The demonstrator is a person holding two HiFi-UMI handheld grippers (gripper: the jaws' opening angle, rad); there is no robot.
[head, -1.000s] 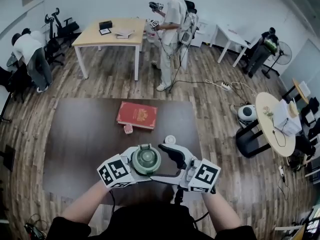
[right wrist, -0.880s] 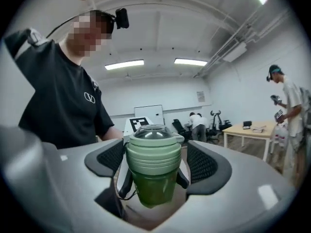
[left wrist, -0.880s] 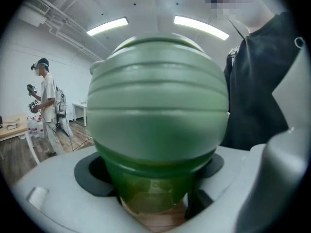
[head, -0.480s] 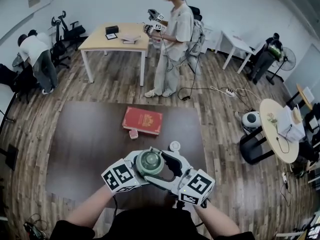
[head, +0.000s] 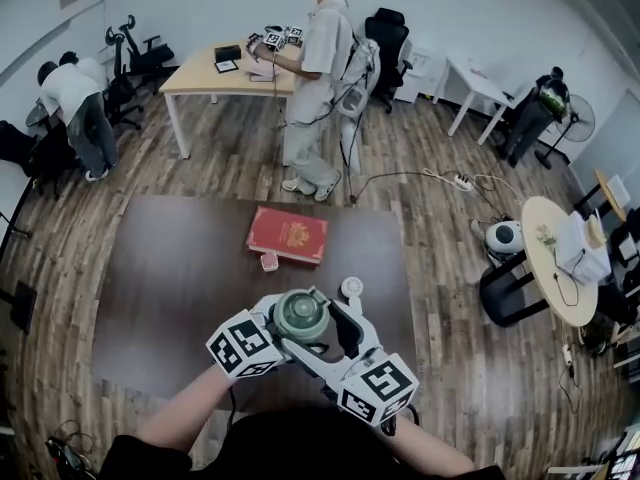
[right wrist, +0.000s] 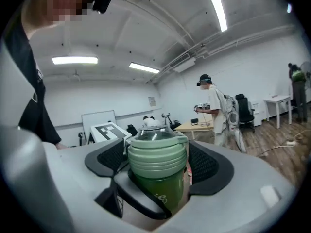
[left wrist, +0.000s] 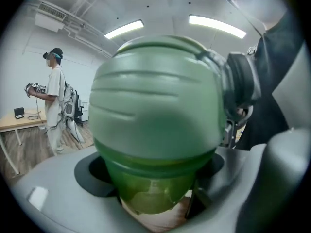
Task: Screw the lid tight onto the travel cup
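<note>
Over dark table (head: 160,298), near its front edge, clamping left gripper (head: 285,324) jaws around green travel cup (left wrist: 155,188) body and right gripper (head: 320,320) jaws around lid (right wrist: 156,152), swinging right gripper clockwise since a moment ago, probably tightening lid.

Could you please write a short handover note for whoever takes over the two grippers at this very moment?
Left gripper: shut on the travel cup, on its green body just below the lid.
Right gripper: shut on the lid.
Position: the cup is held over the near part of the dark table.
Done: the lid sits on the cup.
Left: the pictures do not show whether it is tight; probably turn it until it stops.
</note>
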